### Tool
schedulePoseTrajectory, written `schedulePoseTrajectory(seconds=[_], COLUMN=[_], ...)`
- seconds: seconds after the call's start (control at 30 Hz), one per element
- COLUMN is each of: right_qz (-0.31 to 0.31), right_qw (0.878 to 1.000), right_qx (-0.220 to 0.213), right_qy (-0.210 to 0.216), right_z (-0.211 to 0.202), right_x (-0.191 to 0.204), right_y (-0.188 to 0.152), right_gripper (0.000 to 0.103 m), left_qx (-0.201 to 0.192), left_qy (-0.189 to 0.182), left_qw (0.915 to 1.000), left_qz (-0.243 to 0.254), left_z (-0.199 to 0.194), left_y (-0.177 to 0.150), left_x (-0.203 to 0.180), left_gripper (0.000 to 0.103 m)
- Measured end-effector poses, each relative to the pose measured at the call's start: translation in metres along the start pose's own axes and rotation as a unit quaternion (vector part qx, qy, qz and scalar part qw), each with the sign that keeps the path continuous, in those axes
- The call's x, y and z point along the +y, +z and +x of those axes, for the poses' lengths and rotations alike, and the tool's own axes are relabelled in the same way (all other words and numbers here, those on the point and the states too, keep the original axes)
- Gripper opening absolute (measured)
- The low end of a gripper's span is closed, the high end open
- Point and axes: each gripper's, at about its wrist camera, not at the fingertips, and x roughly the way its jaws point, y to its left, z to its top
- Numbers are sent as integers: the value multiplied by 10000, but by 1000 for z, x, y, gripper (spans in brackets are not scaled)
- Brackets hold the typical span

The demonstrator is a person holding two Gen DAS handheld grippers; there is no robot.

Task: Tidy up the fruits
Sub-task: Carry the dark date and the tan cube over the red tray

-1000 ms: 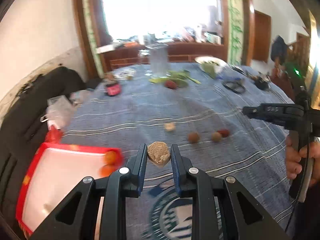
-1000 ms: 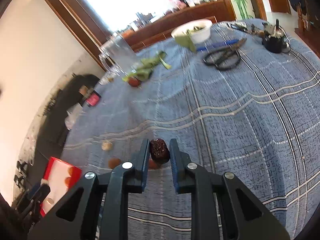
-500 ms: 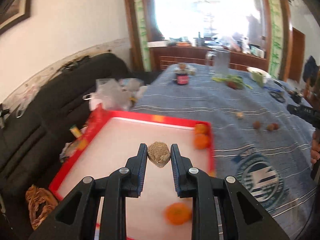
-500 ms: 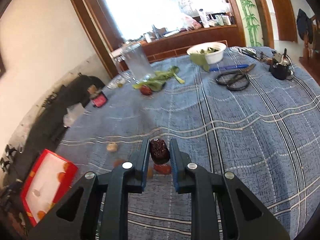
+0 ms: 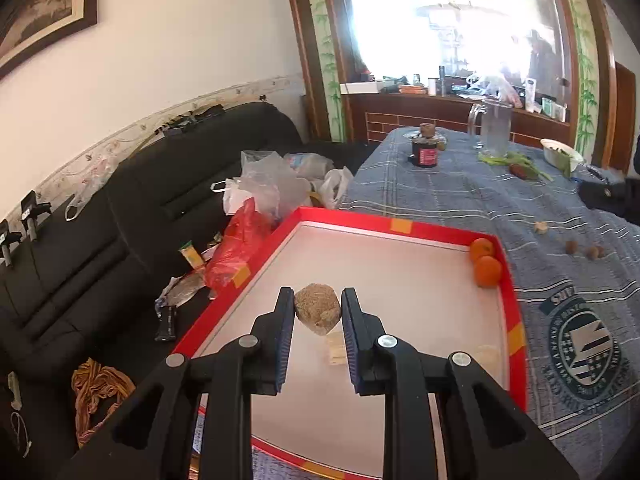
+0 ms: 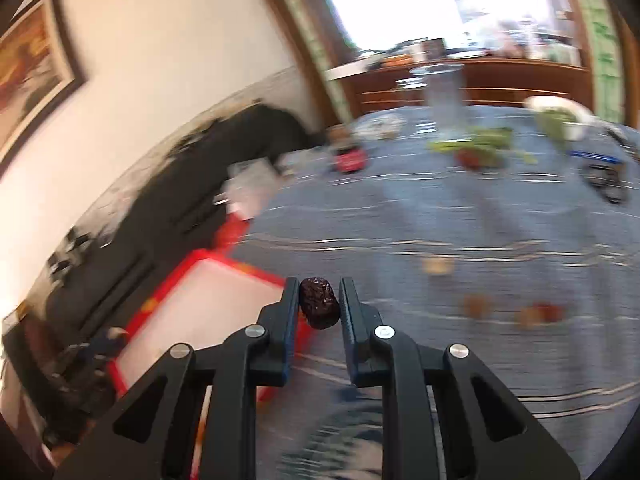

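While over the red tray's bare middle, left fingers pinching a tan fruit, right fingers a dark one

We see glare from the window washing out its panes; our right-wrist view is motion-blurred.

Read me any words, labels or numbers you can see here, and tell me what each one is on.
Nothing reads clearly.
Round dark blue crest printed on the blue striped tablecloth: lettering around its rim, too distorted to read.
Red label on the small dark jar: too small to read.
Right wrist view: too blurred for any text.
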Motion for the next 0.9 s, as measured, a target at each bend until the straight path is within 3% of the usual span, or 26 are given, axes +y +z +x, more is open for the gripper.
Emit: schedulePoseTrajectory(seconds=[0.1, 0.27, 0.43, 0.9], right_qz=[36, 52, -83, -368], right_qw=[9991, 9960, 9930, 9921], right_qx=[173, 490, 1009, 1029], right_qy=[390, 740, 608, 614], right_z=[29, 64, 89, 91], right_x=[34, 56, 45, 55], right_y=[-8, -39, -64, -74], right_gripper=[22, 22, 22, 22], left_qx=[30, 106, 120, 295], left_qy=[107, 307, 578, 662], left_qw=[9999, 9995, 9982, 9974], left_qz=[-26, -64, -41, 2], left_z=[5, 12, 19, 35], left_y=[-2, -6, -7, -10], left_x=[5, 13, 16, 15], left_gripper=[23, 23, 23, 23])
